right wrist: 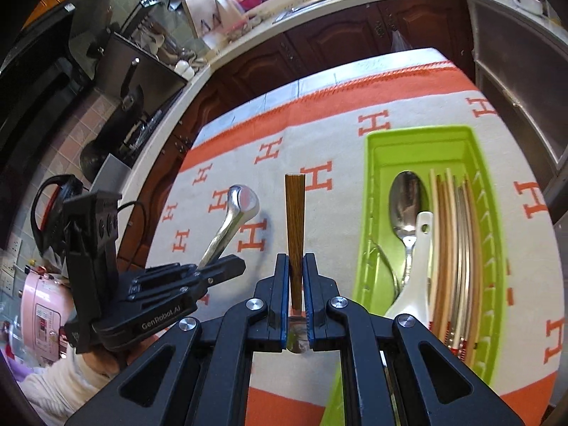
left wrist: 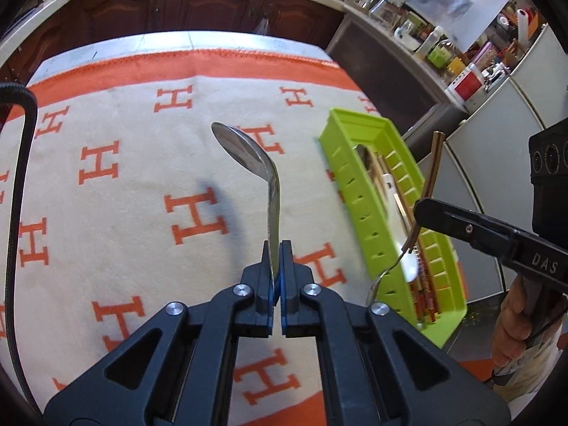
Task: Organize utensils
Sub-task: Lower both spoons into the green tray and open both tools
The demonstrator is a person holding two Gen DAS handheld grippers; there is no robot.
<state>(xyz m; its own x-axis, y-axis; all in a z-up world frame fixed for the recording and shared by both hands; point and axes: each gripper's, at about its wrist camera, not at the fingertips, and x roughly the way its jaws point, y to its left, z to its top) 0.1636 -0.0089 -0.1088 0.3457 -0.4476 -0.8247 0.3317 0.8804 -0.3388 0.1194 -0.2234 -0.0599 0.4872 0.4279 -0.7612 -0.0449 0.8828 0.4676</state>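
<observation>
We hold a steel spoon (left wrist: 248, 156) by its handle in our left gripper (left wrist: 277, 259), jaws clamped tight, bowl raised above the orange-lettered cloth (left wrist: 142, 177). Our right gripper (right wrist: 296, 273) pinches a wood-handled utensil (right wrist: 295, 213), its handle pointing far. To the right lies the green tray (right wrist: 486, 213), holding a spoon (right wrist: 406, 202), a white ladle (right wrist: 415, 277) and chopsticks (right wrist: 458, 248).
</observation>
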